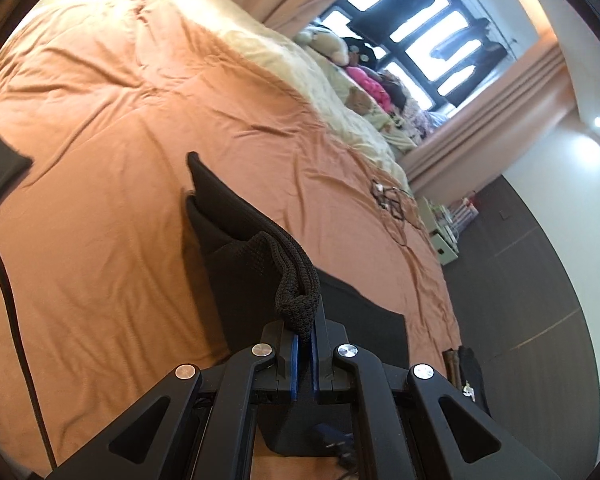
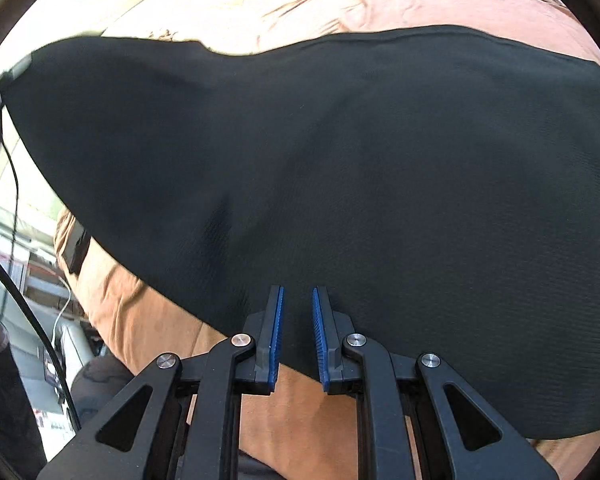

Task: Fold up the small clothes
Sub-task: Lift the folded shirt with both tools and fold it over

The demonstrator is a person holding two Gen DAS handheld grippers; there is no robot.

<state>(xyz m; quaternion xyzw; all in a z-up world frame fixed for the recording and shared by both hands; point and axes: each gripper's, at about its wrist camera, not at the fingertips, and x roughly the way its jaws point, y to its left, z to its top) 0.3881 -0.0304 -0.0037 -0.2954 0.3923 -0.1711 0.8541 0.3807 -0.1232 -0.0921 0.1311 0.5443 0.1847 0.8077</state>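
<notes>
Black garment lifted above an orange bedspread.
The left gripper clenches a bunched edge of the black garment, raising it off the bed. The right gripper has its blue pads slightly parted, with the cloth's edge lying between them; whether they grasp it cannot be told.

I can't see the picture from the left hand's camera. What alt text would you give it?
The left gripper is shut on the bunched edge of a black garment, which trails away over an orange bedspread. Past the bed are soft toys, peach curtains and a bright window.
</notes>
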